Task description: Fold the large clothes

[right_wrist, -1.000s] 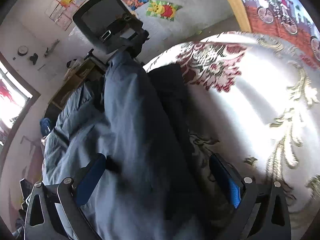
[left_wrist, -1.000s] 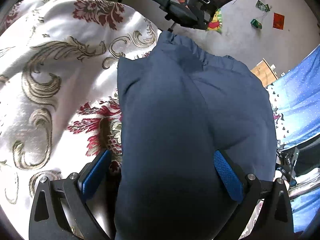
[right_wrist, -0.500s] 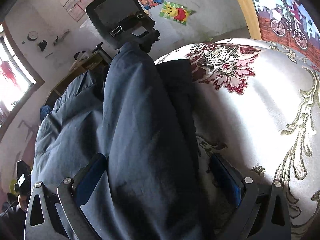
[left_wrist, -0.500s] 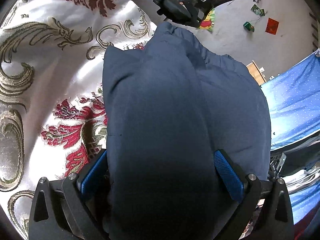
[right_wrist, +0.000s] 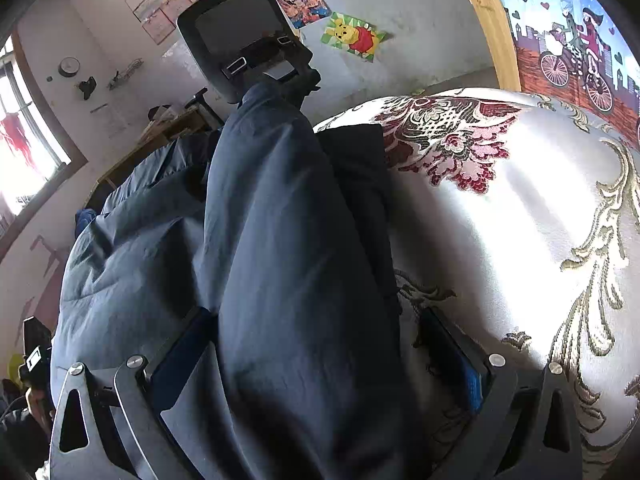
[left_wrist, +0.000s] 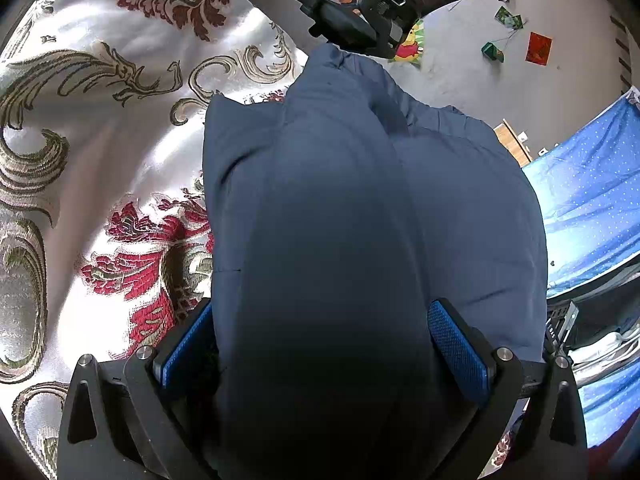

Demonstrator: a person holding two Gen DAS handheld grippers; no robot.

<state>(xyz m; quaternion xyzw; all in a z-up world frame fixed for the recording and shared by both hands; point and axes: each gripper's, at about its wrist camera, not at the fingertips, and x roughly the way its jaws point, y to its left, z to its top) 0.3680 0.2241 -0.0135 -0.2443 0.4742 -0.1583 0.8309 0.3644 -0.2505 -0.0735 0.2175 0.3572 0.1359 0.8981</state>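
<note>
We find the garment (left_wrist: 360,220), a dark blue padded piece, bunched and lying on the cloth (left_wrist: 100,152), a white fabric with red and gold flowers, near its edge. The left tongs (left_wrist: 324,344) stand wide apart with a thick fold of the garment between the 2 blue pads (left_wrist: 456,344); we cannot tell whether the pads press it. The right tongs (right_wrist: 316,360) are likewise spread, with a fold (right_wrist: 304,280) running up between them; their right pad (right_wrist: 452,356) sits over the cloth, clear of the garment. A black chair (right_wrist: 240,36) stands beyond the garment's far end.
</note>
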